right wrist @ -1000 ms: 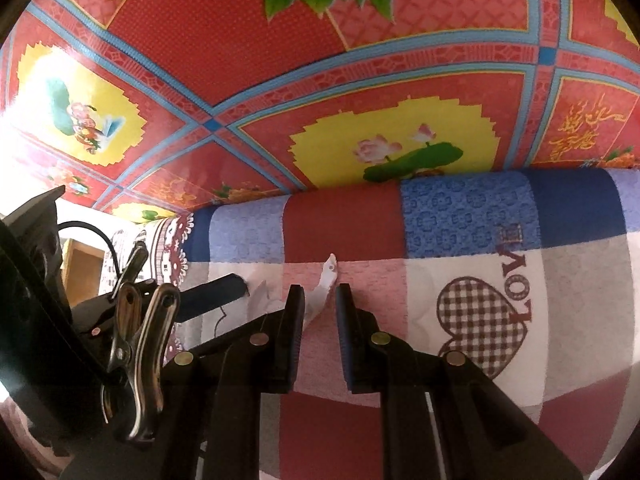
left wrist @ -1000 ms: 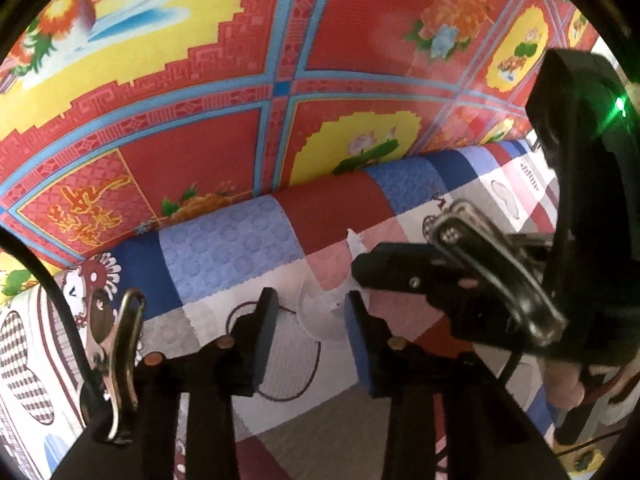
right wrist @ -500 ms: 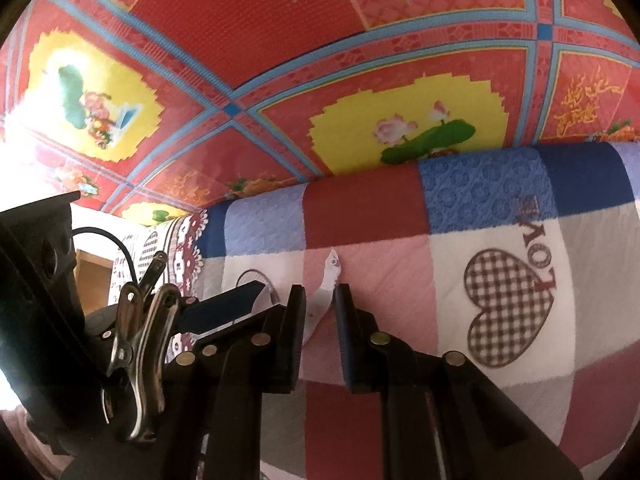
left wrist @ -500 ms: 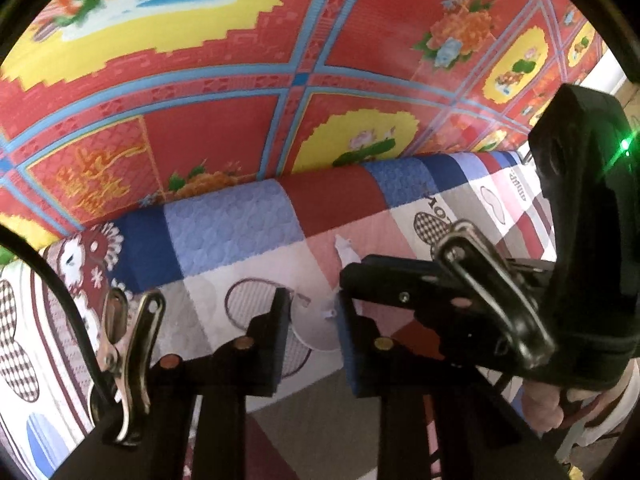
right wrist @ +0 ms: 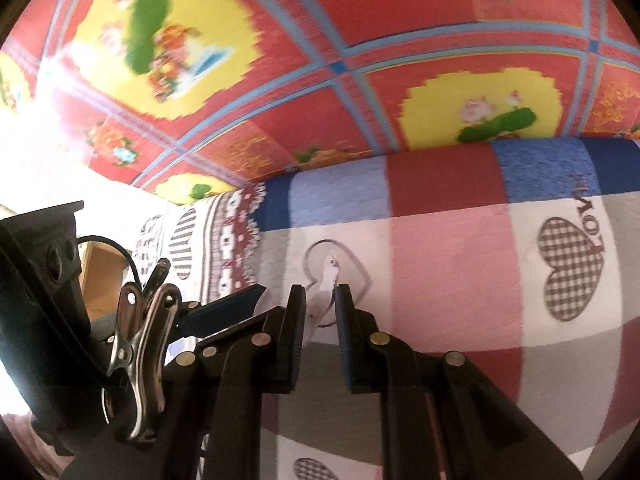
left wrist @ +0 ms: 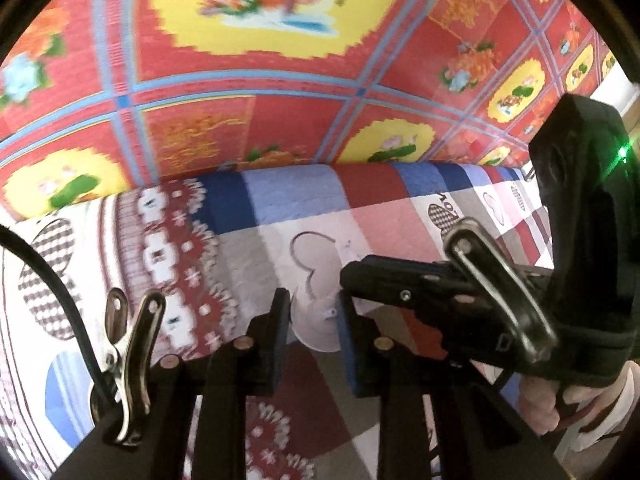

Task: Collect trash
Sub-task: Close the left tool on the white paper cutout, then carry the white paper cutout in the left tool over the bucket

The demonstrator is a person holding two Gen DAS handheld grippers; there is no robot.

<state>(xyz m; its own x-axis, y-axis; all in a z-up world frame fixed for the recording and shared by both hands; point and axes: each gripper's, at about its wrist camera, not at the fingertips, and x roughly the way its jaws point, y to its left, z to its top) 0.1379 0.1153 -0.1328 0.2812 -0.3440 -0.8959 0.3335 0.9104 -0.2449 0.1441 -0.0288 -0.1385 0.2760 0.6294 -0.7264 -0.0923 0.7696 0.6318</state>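
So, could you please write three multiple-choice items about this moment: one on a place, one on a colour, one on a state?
1. Where is the clear plastic scrap?
A. in a bin
B. between the jaws of both grippers
C. on a shelf

2. What colour is most of the patterned mat beyond the quilt?
A. green
B. grey
C. red

3. How is the right gripper?
A. shut on the scrap
B. wide open
C. out of view

Key: B, since the left gripper and the right one each pinch an end; C, red around yellow panels; A, its pads press the scrap.
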